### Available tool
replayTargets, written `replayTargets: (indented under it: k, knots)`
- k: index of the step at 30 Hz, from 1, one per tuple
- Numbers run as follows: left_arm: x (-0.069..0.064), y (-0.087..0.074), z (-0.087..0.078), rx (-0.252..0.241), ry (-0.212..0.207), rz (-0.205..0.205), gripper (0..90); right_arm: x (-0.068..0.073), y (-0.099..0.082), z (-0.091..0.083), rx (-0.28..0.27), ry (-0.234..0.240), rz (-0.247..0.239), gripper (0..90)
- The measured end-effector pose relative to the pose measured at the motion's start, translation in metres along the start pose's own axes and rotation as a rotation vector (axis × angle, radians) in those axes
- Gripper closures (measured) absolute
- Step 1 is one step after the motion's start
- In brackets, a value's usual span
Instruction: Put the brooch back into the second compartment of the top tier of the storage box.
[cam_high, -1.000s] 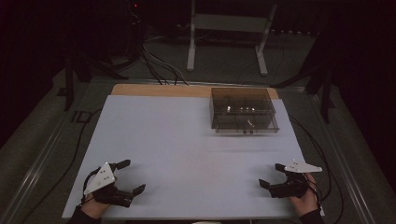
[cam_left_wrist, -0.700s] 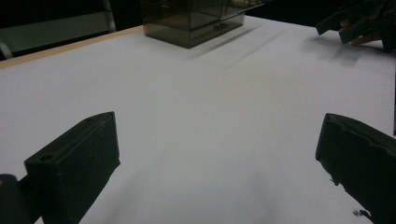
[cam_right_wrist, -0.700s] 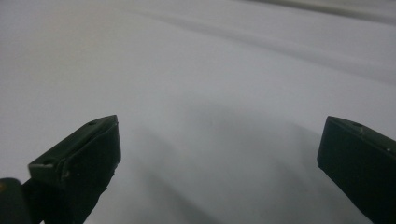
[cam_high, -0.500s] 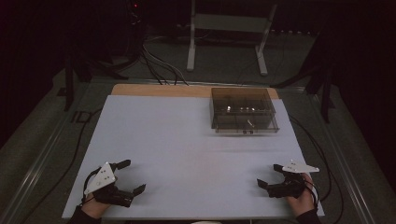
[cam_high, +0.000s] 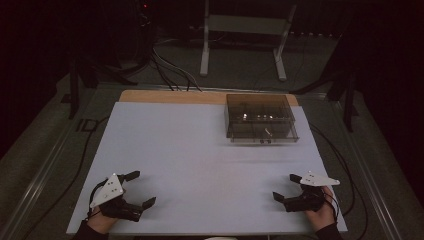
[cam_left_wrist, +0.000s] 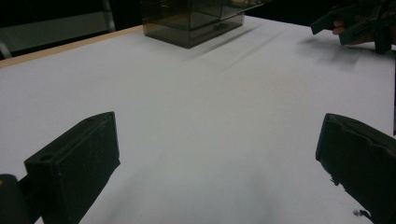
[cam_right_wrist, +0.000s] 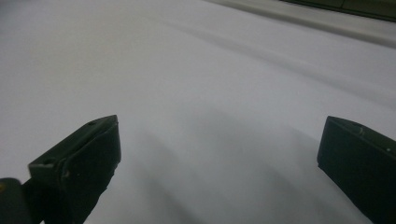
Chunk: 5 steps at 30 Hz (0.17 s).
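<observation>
Two handheld grippers rested low at the near edge of the white tabletop (cam_high: 200, 150). The left gripper (cam_high: 136, 189) sat by the near left corner, jaws spread wide with nothing between them. The right gripper (cam_high: 287, 187) sat by the near right corner, likewise spread and empty.

One smoky transparent plastic box (cam_high: 260, 118) stood near the far right corner, well apart from both grippers. Its near face looked like a shallow drawer front; small pale items glinted inside, too dim to count or identify. The left gripper view showed the same box (cam_left_wrist: 196, 18) at the far edge.

Judged step: the start, both grippers parked, no reach begun. The next move likely called for one gripper to travel forward to the box, probably the right, being nearer.

Count: two grippers, one box, one tabletop.
</observation>
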<state>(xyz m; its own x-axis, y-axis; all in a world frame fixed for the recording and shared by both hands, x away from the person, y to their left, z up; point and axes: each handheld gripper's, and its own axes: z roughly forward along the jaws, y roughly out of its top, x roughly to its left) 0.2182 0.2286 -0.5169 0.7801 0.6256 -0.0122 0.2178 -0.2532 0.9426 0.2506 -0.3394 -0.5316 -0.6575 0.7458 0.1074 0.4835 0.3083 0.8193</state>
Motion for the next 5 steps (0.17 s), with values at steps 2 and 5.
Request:
replayTargets:
  k: [2, 5]
  knots:
    - [-0.0005, 0.0000, -0.0001, 0.003, 0.000, 0.008, 0.6, -0.0001, 0.0000, -0.0001, -0.001, 0.002, 0.007, 0.0]
    - [-0.0007, 0.0001, -0.0002, 0.003, 0.001, 0.006, 0.6, -0.0007, 0.0004, -0.0014, -0.013, 0.008, 0.015, 0.0]
